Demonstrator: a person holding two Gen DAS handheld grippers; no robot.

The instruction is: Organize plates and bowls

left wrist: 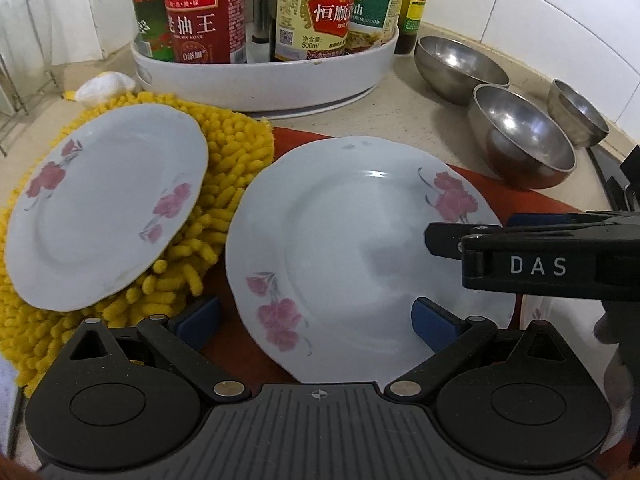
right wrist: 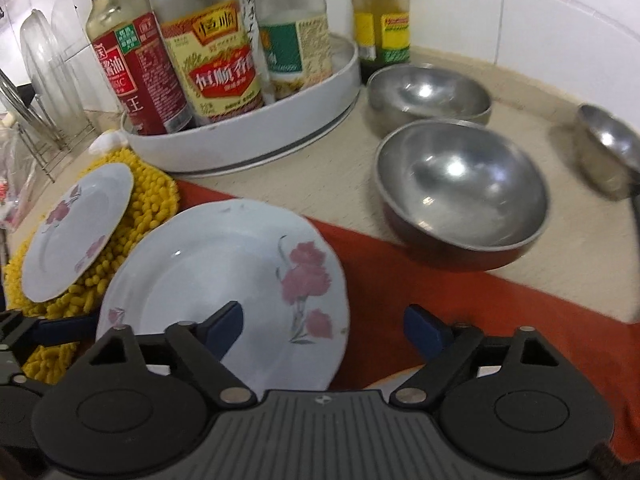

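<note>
A large white plate with pink flowers (left wrist: 360, 256) lies on a red mat (left wrist: 520, 196); it also shows in the right wrist view (right wrist: 224, 280). A smaller flowered plate (left wrist: 108, 204) rests tilted on a yellow chenille cloth (left wrist: 236, 168), seen too in the right wrist view (right wrist: 76, 232). Three steel bowls (left wrist: 524, 136) (left wrist: 456, 64) (left wrist: 576, 112) stand at the right. My left gripper (left wrist: 316, 320) is open over the large plate's near rim. My right gripper (right wrist: 324, 328) is open, its left finger over that plate; its arm (left wrist: 536, 256) crosses the left wrist view.
A round white tray (left wrist: 264, 68) holding several sauce bottles stands at the back by the tiled wall. A wire dish rack (right wrist: 36, 112) is at the far left. A dark bottle (right wrist: 380, 20) stands beside the tray.
</note>
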